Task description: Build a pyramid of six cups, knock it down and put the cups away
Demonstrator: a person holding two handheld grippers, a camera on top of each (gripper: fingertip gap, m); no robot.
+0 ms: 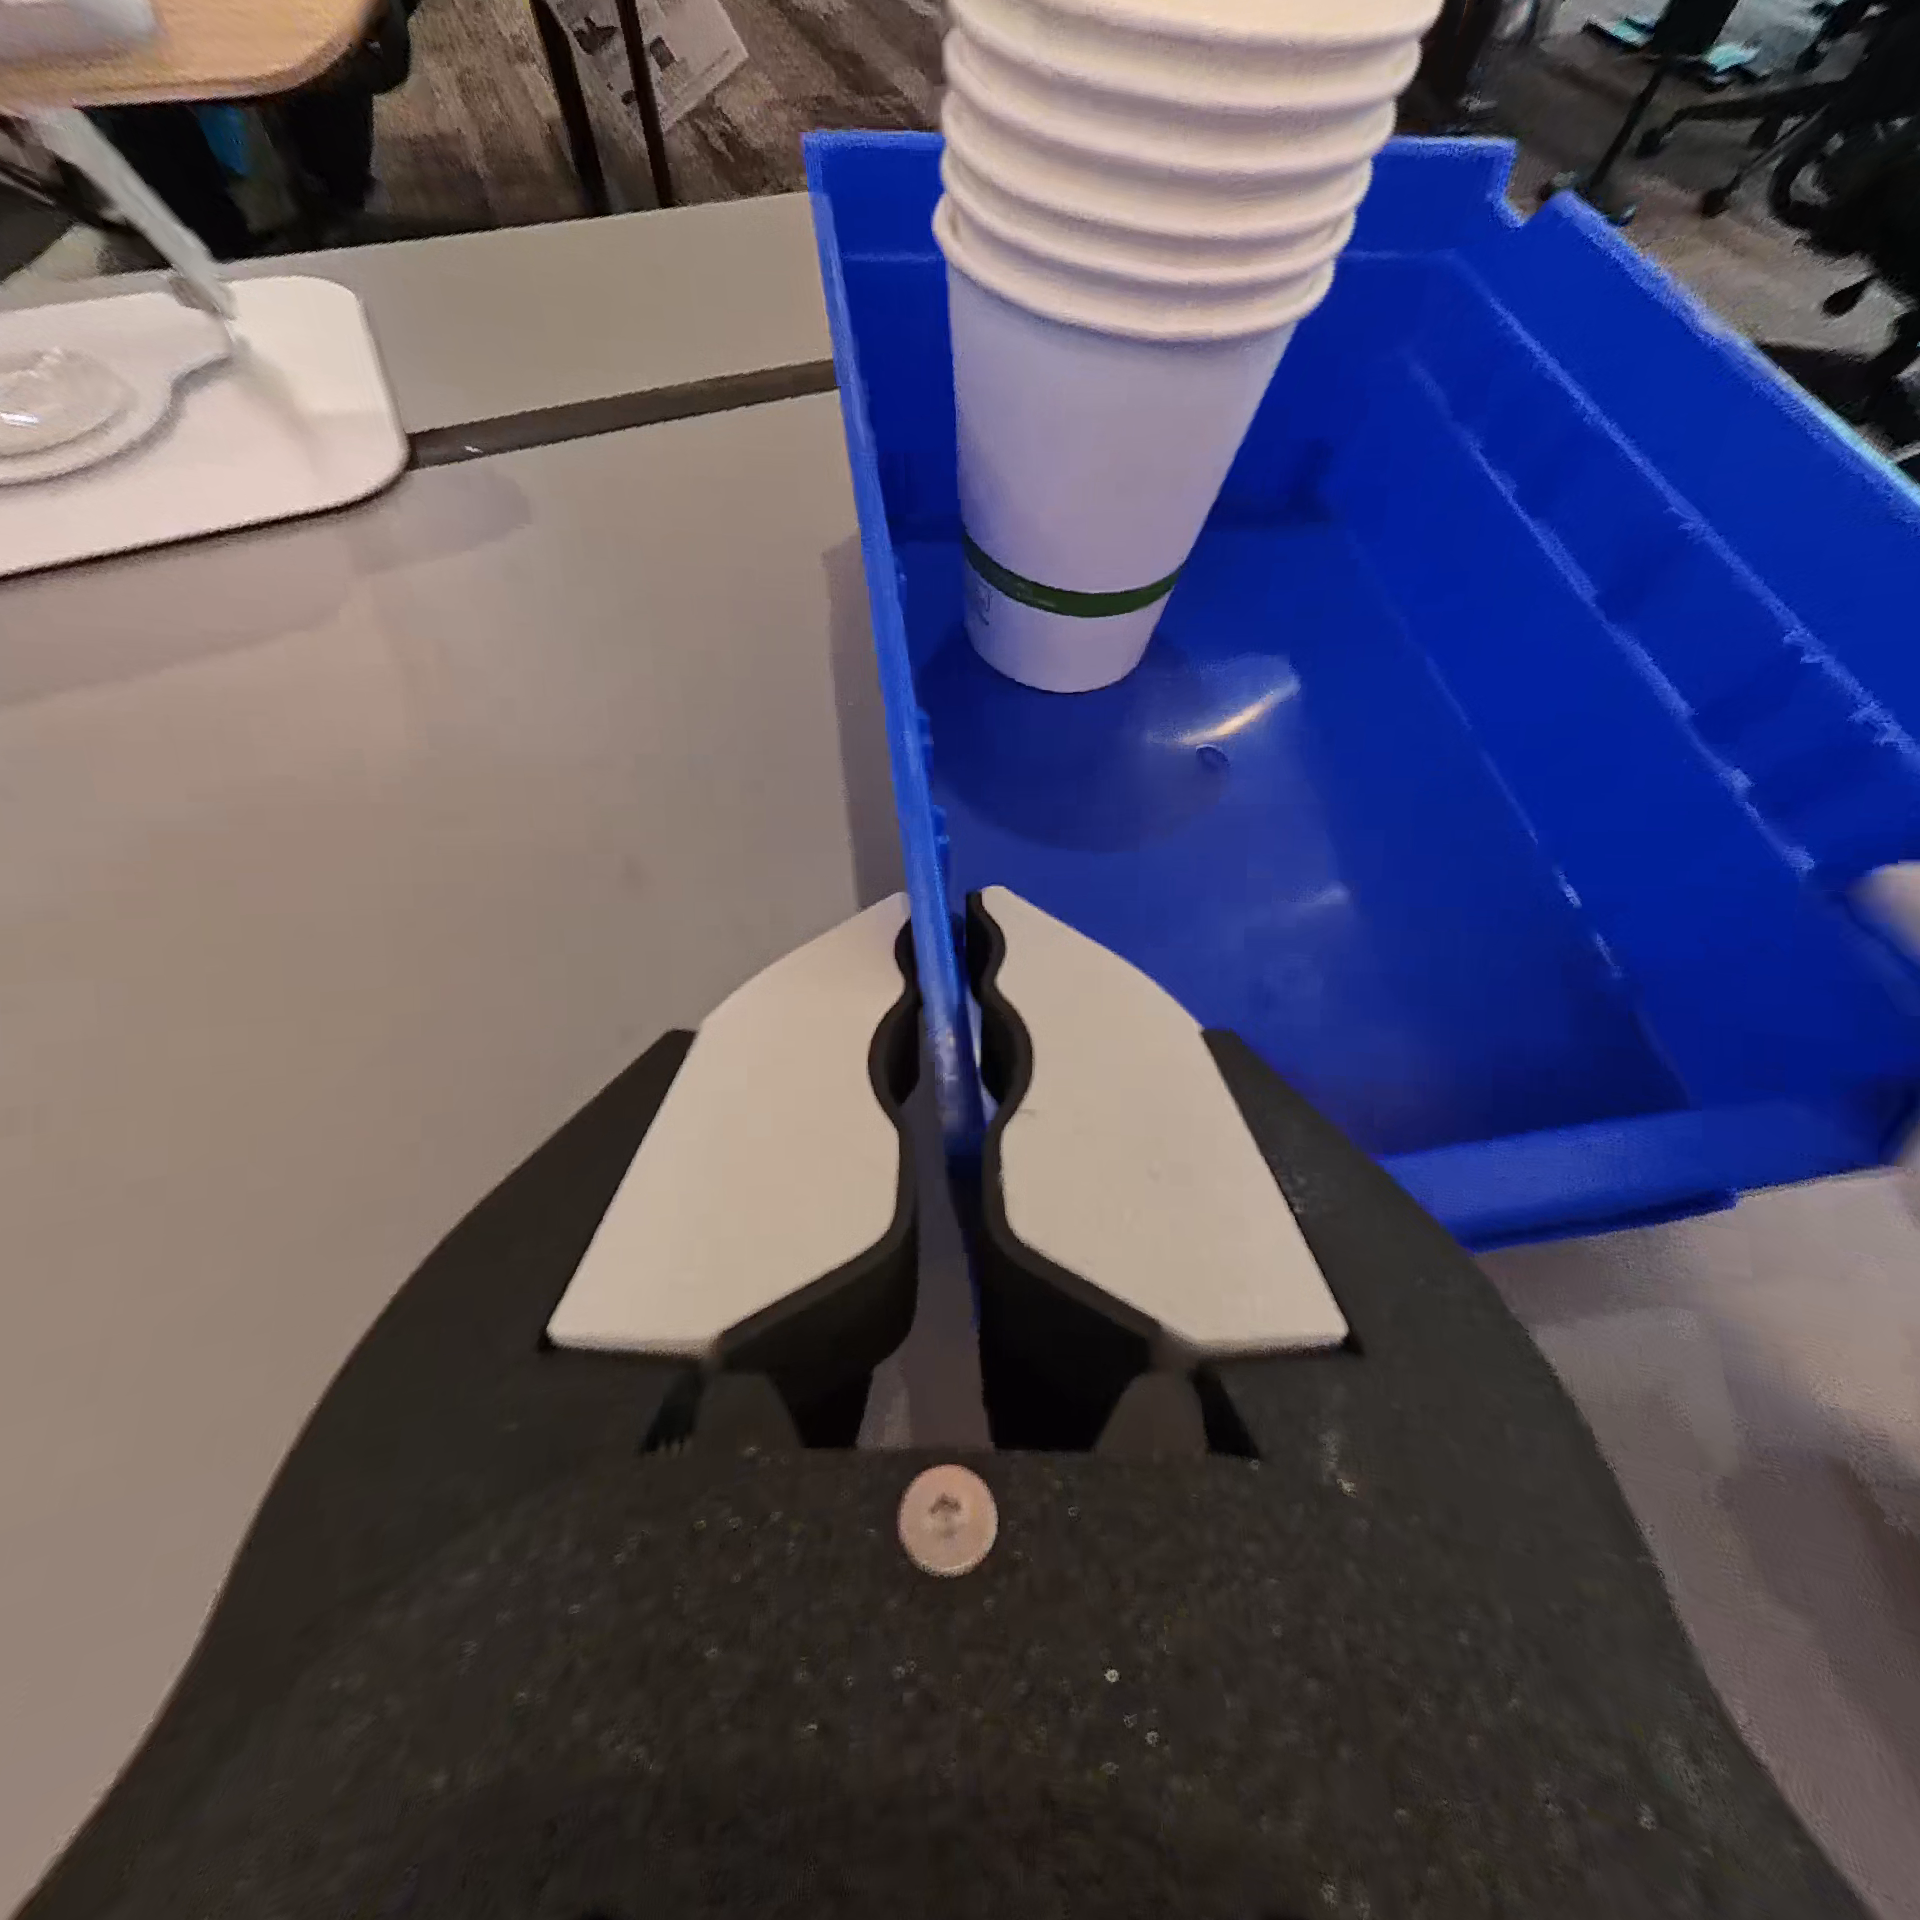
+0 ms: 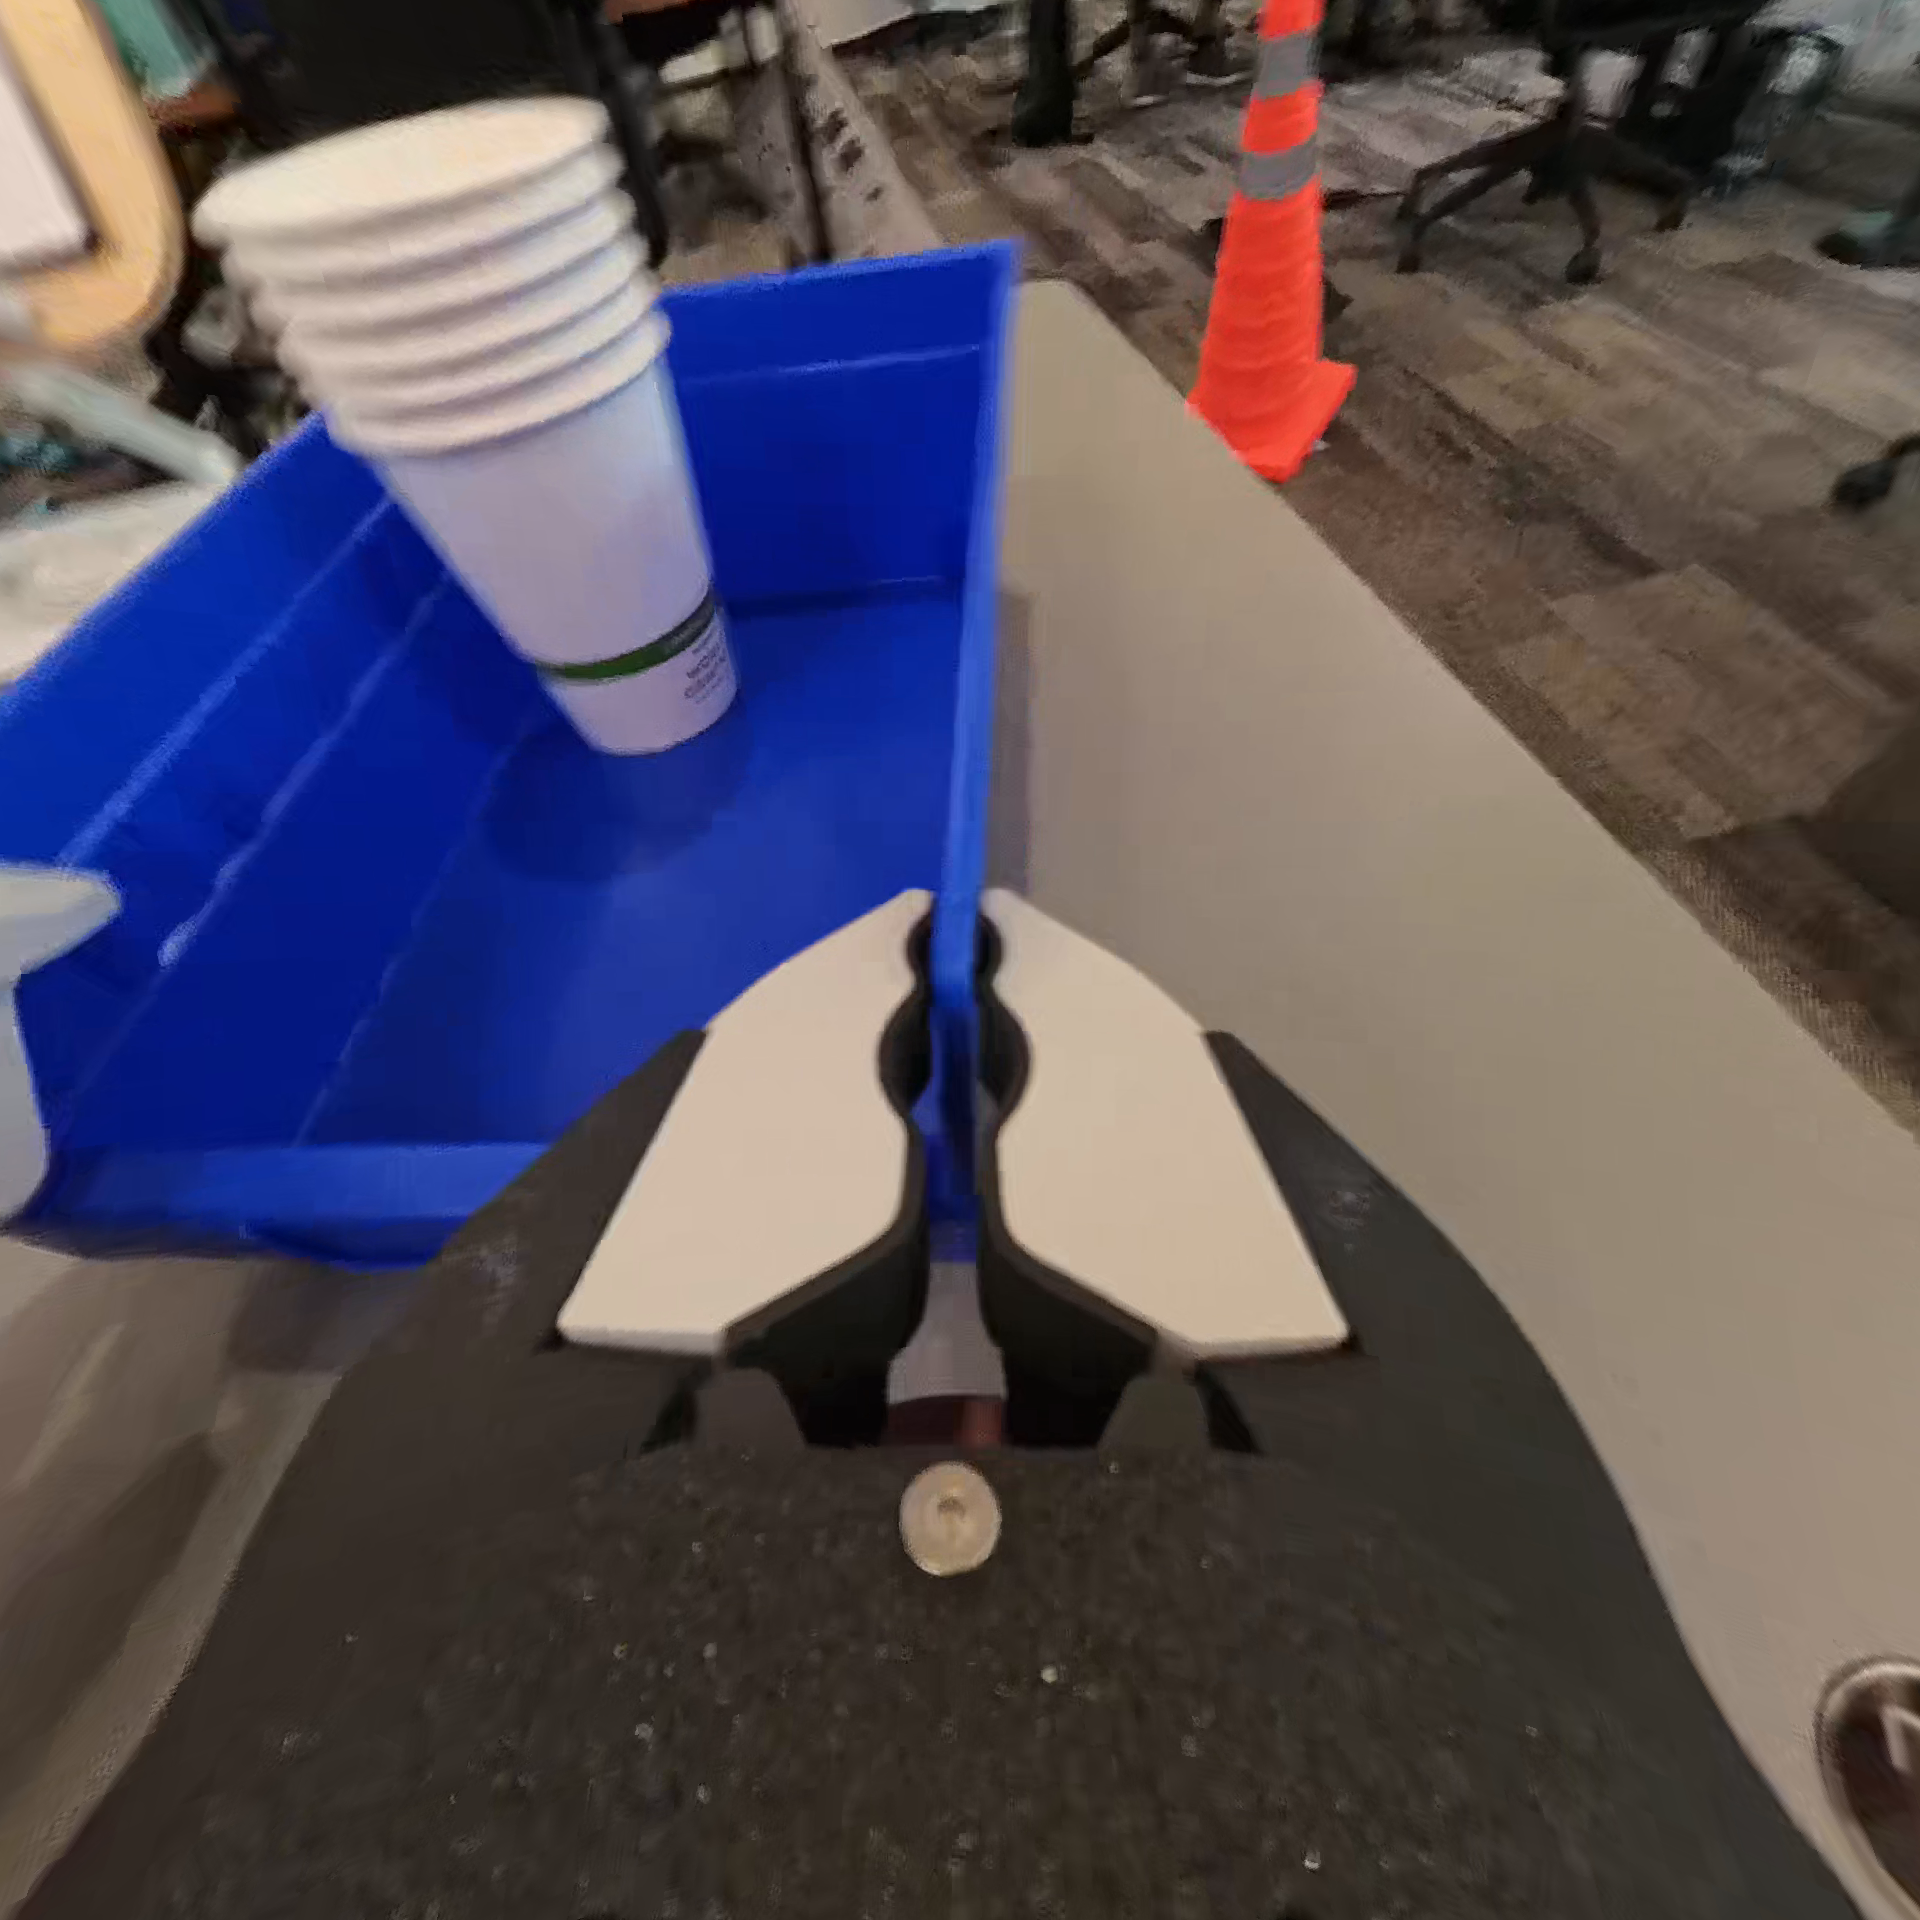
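Note:
A stack of several nested white paper cups (image 1: pixel 1112 343) with a green band near the base stands upright inside a blue plastic bin (image 1: pixel 1507 727). My left gripper (image 1: pixel 940 914) is shut on the bin's left wall, near the front. In the right wrist view the same cup stack (image 2: pixel 540 447) stands in the bin (image 2: pixel 416 935), and my right gripper (image 2: pixel 956 914) is shut on the bin's right wall. The other gripper's pale fingertip shows at the frame edge in each view (image 1: pixel 1896 914) (image 2: pixel 42 914).
The bin rests on a grey table (image 1: pixel 416 831). A white flat stand base (image 1: pixel 187 416) lies at the table's far left. An orange traffic cone (image 2: pixel 1273 260) stands on the carpet beyond the table's right edge (image 2: pixel 1558 883). Office chairs stand farther back.

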